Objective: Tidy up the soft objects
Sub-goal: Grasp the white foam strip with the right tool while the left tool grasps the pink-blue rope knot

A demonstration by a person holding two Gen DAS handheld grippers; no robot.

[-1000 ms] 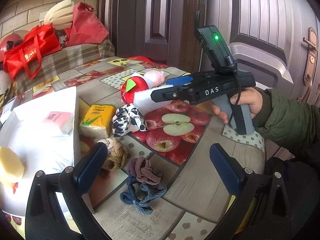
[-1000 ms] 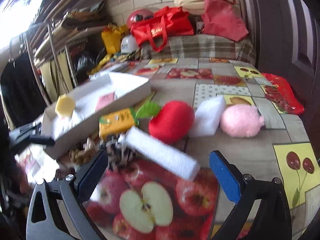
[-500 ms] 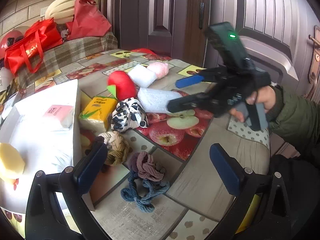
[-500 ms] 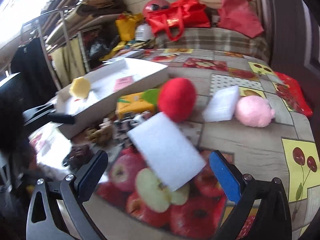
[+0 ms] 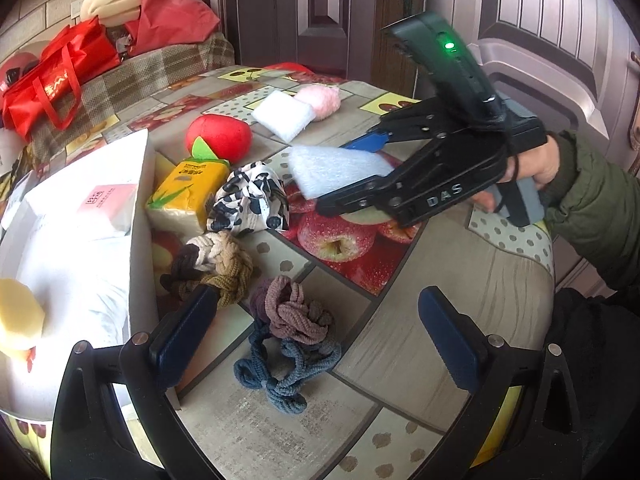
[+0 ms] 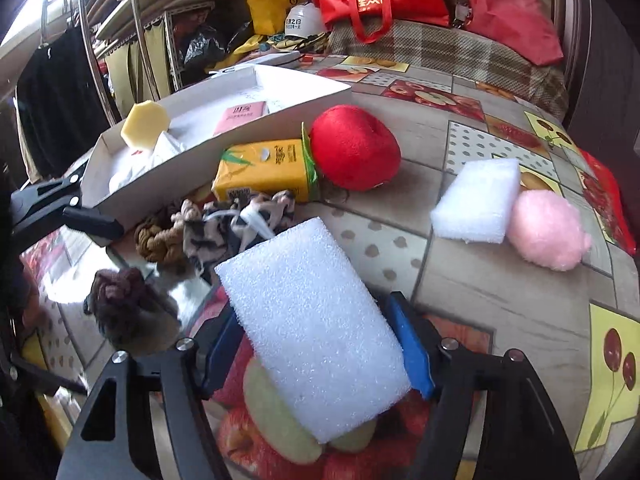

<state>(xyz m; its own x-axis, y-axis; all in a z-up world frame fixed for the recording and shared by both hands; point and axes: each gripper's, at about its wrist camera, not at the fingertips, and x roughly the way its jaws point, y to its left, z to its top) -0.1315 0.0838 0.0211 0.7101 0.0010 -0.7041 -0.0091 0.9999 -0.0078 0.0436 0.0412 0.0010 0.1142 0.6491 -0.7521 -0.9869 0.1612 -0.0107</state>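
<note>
Gripping foam block (image 6: 316, 320): right gripper (image 6: 316, 354) fingers just closing, clamped on its long sides, low over table (image 6: 500, 292), for carrying to box (image 6: 224, 136). Left gripper (image 5: 316, 338): fingers apart, empty, hovering above hair ties (image 5: 288, 340).

A white foam block (image 6: 316, 328) sits tilted between blue pads (image 6: 410, 344) over the apple-print tablecloth, a red plush apple (image 6: 354, 148) at its twelve o'clock.
</note>
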